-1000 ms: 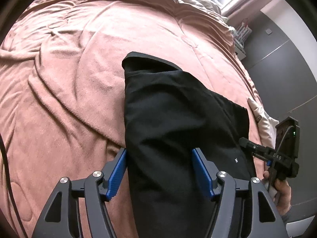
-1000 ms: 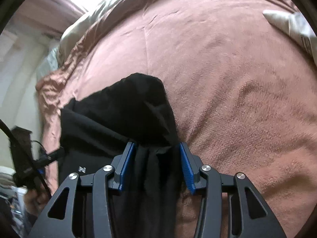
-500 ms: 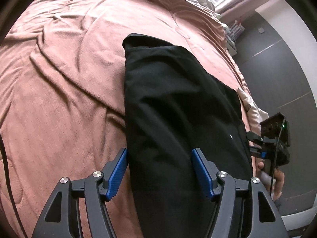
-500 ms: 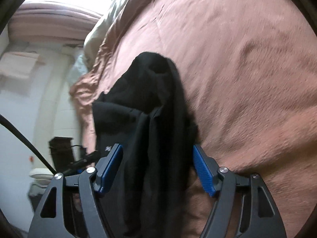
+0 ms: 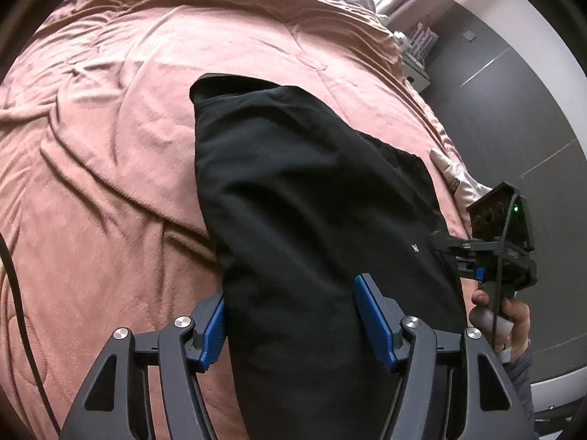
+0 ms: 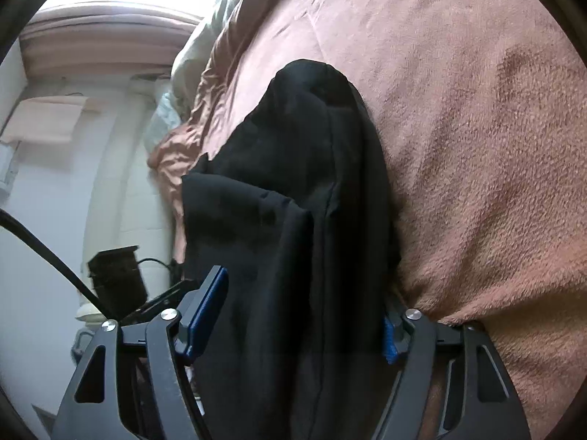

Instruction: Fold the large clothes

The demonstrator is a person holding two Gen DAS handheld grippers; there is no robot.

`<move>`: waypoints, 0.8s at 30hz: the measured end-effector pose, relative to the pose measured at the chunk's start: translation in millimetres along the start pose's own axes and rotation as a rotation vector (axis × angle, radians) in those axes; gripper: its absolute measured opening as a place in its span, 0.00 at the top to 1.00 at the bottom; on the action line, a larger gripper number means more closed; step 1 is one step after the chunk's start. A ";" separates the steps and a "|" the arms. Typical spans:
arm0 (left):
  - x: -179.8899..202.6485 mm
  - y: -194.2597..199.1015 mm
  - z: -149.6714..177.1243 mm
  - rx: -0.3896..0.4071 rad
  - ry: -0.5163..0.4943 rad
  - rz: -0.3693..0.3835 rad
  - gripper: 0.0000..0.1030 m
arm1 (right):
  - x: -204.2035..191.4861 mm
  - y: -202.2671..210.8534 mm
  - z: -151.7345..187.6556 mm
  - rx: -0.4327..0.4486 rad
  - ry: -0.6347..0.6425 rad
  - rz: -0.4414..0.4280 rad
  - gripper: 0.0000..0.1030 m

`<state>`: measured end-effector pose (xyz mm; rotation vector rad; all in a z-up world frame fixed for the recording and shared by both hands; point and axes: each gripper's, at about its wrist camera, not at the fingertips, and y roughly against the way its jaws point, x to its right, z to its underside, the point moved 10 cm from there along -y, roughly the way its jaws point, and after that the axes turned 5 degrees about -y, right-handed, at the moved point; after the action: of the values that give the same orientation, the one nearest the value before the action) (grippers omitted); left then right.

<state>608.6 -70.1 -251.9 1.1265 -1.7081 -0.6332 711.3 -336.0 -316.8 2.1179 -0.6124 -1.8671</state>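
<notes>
Fabric fills the middle of both wrist views: a black garment lies folded lengthwise on a bed covered with a pink plush blanket, its far end rounded and its near end running out of the bottom edge of each view. In the left wrist view the left gripper has the garment's near part between its blue pads; the left pad sits at the cloth's left edge and the right pad rests against or on the cloth, and it is not possible to tell whether they press it. At the garment's right edge, beside a small white mark, the black fingers of the right gripper reach onto the fabric, held by a hand; from here its grip cannot be judged. In the right wrist view the right gripper straddles a thick bunched fold of the garment. Its jaws have just been closing, with the cloth between them; the left blue pad stands just clear of the fabric while the right pad is mostly hidden behind it. A pale cloth lies at the bed's right edge.
</notes>
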 end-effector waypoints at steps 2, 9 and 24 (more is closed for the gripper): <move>2.6 -0.9 -1.2 -0.002 -0.019 -0.014 0.36 | 0.5 -2.9 -0.3 0.014 0.002 0.045 0.59; -18.6 -3.8 11.1 -0.006 0.089 0.052 0.36 | 9.1 11.4 4.4 0.084 -0.006 0.040 0.81; 6.0 55.4 13.6 0.093 0.105 0.112 0.71 | -60.5 36.0 54.0 0.178 0.137 0.024 0.90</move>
<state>573.5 -52.2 -210.2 1.1005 -1.7113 -0.4219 647.5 -334.8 -255.2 2.3149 -0.7942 -1.6940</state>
